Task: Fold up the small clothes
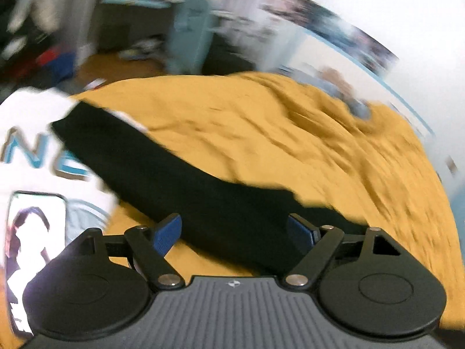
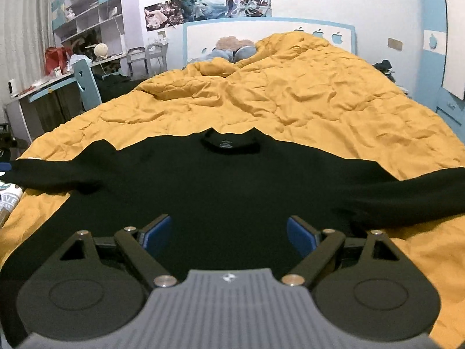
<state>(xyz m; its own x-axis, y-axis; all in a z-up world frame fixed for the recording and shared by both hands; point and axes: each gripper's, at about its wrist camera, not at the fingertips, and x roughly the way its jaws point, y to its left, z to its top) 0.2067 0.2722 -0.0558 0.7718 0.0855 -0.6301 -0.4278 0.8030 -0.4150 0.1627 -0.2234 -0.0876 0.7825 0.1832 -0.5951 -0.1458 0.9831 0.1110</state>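
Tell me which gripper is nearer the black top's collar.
Right. The right gripper hangs over the black top's body, with the collar straight ahead. The left gripper is over a sleeve out to the side, and its view shows no collar.

Sweater (image 2: 221, 192) flat on quilt (image 2: 319, 101), collar toward headboard (image 2: 261, 32), sleeves out left and right. Printed shirt (image 1: 32, 151) beside left sleeve. Desk (image 2: 43, 93) left of bed.

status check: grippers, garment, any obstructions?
Left gripper and right gripper both open, empty. Black long-sleeve top spread flat on yellow quilt, sleeves out, unfolded. White printed shirt lies at its left sleeve end.
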